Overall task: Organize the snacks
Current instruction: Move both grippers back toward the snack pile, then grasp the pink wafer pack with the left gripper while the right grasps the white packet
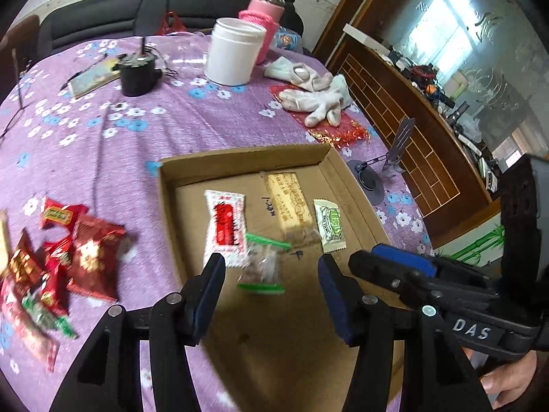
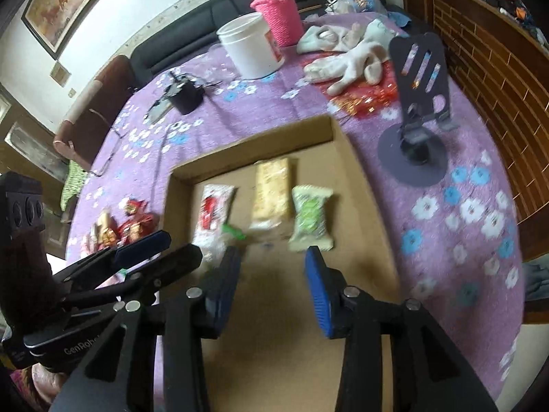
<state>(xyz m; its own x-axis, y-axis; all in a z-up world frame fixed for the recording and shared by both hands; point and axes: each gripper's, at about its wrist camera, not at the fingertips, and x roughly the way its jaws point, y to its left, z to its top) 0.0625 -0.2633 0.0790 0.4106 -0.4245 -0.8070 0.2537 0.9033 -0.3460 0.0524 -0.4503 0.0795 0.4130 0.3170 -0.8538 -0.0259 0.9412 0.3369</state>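
Note:
A shallow cardboard tray point(image 1: 240, 161) point(image 2: 254, 147) lies on the purple flowered tablecloth. Inside it are a white-and-red packet point(image 1: 224, 228) point(image 2: 214, 213), a tan bar point(image 1: 290, 202) point(image 2: 271, 192) and a green-and-white packet point(image 1: 329, 225) point(image 2: 310, 218). A clear packet with green ends point(image 1: 262, 264) point(image 2: 233, 231) shows blurred below my left gripper point(image 1: 271, 267), which is open, its pads clear of the packet. My right gripper point(image 2: 272, 264) hangs open over the tray's bare floor with nothing between its fingers. A pile of red snack packets point(image 1: 68, 250) point(image 2: 132, 223) lies left of the tray.
Behind the tray stand a white tub point(image 1: 235, 51), a pink flask point(image 1: 266, 17), white gloves point(image 1: 315, 99) on red foil and a small black device point(image 1: 137, 75). A dark phone stand point(image 2: 415, 103) sits right of the tray near the table edge. A wooden cabinet is beyond.

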